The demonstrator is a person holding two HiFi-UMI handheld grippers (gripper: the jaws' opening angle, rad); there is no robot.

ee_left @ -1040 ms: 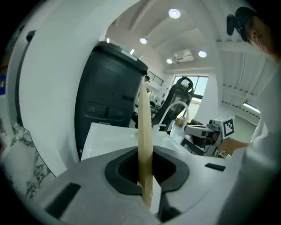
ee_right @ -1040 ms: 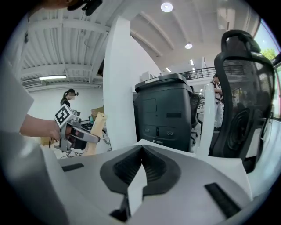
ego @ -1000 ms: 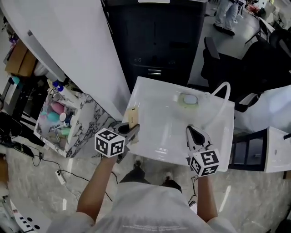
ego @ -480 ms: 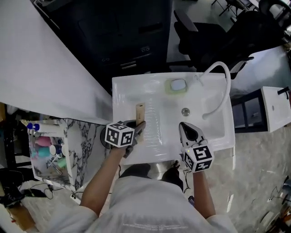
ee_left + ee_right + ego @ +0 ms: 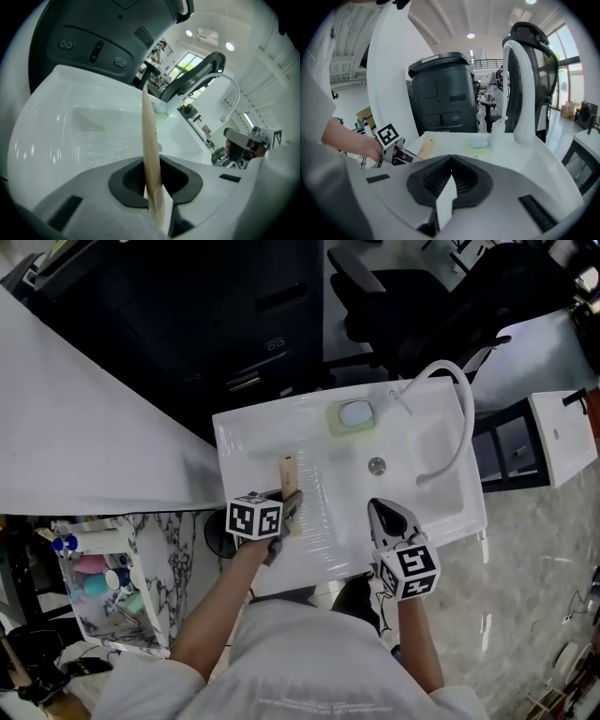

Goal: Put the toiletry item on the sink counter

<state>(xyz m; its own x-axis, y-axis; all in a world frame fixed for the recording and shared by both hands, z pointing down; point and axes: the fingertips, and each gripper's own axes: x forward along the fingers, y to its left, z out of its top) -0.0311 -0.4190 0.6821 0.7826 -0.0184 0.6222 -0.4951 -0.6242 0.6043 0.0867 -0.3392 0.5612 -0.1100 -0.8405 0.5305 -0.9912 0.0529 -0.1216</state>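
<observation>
A flat tan toiletry item (image 5: pixel 289 476) sticks out forward from my left gripper (image 5: pixel 292 509), which is shut on its near end. It hangs over the left part of the white sink (image 5: pixel 235 435). In the left gripper view the item (image 5: pixel 149 136) stands edge-on between the pads (image 5: pixel 161 174), pointing toward the far rim. My right gripper (image 5: pixel 379 509) is shut with nothing in it, low over the front of the basin near the drain (image 5: pixel 377 465). From the right gripper view, the item (image 5: pixel 425 148) and the left gripper (image 5: pixel 397 153) show at the left.
A white curved faucet (image 5: pixel 451 413) rises at the sink's right. A green dish with pale soap (image 5: pixel 354 414) sits at the back rim. A marbled basket of bottles (image 5: pixel 98 582) stands on the floor at the left. A dark cabinet (image 5: pixel 197 315) and an office chair (image 5: pixel 422 296) lie beyond.
The left gripper has carried the tan item from the sink's left edge further in over the sink. The head view has swung round. The right gripper stays over the front of the basin.
</observation>
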